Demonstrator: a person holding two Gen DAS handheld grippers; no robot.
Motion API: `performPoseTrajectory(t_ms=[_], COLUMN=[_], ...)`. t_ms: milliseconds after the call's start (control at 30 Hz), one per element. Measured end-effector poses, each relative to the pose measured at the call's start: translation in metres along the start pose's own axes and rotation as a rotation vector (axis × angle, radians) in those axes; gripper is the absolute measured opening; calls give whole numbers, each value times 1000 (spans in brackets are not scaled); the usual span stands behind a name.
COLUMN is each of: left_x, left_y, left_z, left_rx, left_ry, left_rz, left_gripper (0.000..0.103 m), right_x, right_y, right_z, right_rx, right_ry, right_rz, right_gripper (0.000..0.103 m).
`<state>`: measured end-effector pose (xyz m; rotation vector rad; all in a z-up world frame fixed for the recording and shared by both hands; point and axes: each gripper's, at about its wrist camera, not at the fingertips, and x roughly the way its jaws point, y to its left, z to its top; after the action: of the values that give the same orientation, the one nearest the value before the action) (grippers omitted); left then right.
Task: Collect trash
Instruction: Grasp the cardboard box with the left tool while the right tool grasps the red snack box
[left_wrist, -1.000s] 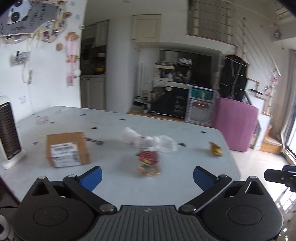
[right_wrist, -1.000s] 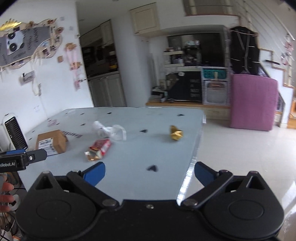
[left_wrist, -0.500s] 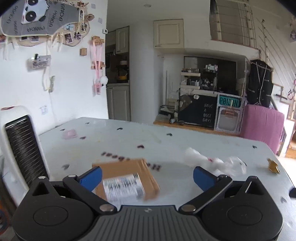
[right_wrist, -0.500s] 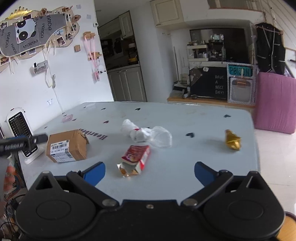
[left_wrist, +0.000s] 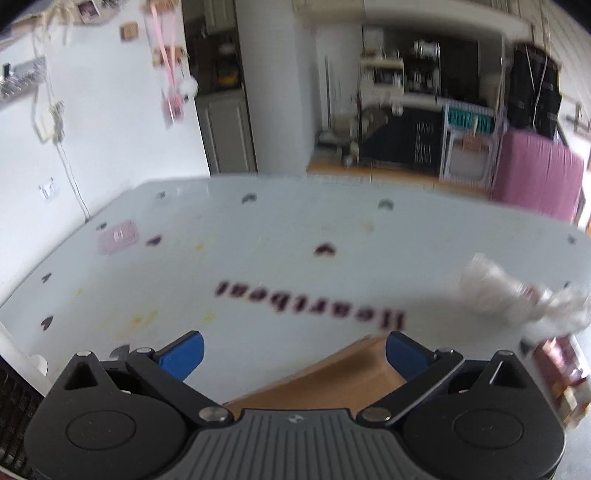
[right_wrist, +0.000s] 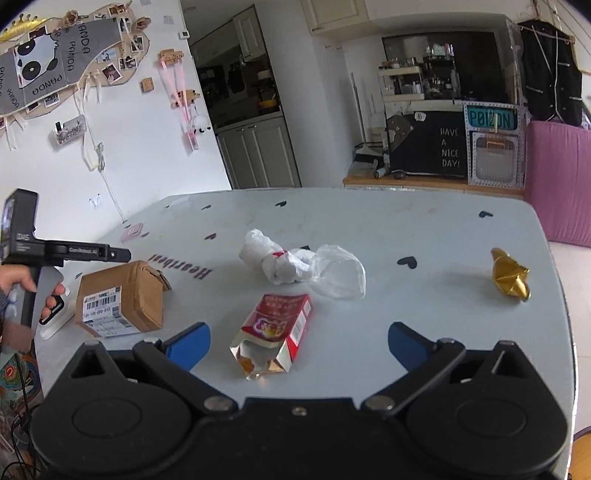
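Note:
A brown cardboard box (right_wrist: 122, 299) with a barcode label lies at the table's left. In the left wrist view the box (left_wrist: 325, 376) sits low between my open left gripper's (left_wrist: 293, 354) blue fingertips, nearer the right one. A red snack carton (right_wrist: 277, 328) lies open-ended in front of my open, empty right gripper (right_wrist: 299, 341). A crumpled white plastic bag (right_wrist: 303, 267) lies behind the carton; it also shows blurred in the left wrist view (left_wrist: 517, 299). A gold foil wrapper (right_wrist: 511, 278) lies at the right.
The pale blue table (right_wrist: 369, 221) carries heart marks and "Heartbeat" lettering. A pink card (left_wrist: 118, 236) lies at its far left. The left gripper's body (right_wrist: 55, 253) and a hand show at the left of the right wrist view. A pink cushion (right_wrist: 557, 177) stands beyond the table.
My left gripper has moved forward and down over the cardboard box, which now sits low between its fingers. My right gripper has moved closer to the red carton.

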<state>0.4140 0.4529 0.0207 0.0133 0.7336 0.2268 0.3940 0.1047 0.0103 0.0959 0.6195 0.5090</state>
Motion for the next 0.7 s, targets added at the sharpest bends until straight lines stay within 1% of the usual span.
performPoseTrajectory(t_ms=[33, 100, 133, 267, 333, 400, 467, 533, 567, 600, 633, 700], left_x=[0, -1, -3, -23, -34, -46, -55, -62, -65, -69, -73, -79], left_y=[6, 14, 16, 9, 5, -1, -12, -22, -26, -30, -36, -44], left_z=[-2, -6, -9, -25, -33, -41, -49, -56, -59, -63, -63, -66], left_rx=[-27, -87, -97, -56, -54, -55, -46, -71, -96, -124, -137, -135], left_ry=[4, 46, 61, 103, 126, 137, 149, 156, 160, 164, 163, 144], left_rz=[-38, -97, -122, -218, -266, -339, -383, -431, -468, -512, -533, -517], left_gripper=[103, 99, 98, 98, 98, 98, 98, 92, 86, 85, 85, 85], right_x=[3, 8, 10, 17, 23, 28, 34, 41, 44, 47, 50, 57], right_y=[-2, -4, -5, -6, -5, -3, 0, 4, 6, 9, 11, 15], right_z=[0, 0, 0, 1, 2, 1, 1, 0, -1, -2, -3, -3], right_rx=[2, 3, 4, 6, 8, 14, 25, 31, 33, 32, 32, 37], right_ry=[8, 16, 16, 13, 17, 20, 24, 26, 22, 20, 23, 30], right_rz=[7, 15, 18, 28, 31, 33, 38, 37, 30, 28, 28, 30], right_gripper=[103, 103, 103, 103, 103, 103, 103, 103, 103, 103, 103, 103])
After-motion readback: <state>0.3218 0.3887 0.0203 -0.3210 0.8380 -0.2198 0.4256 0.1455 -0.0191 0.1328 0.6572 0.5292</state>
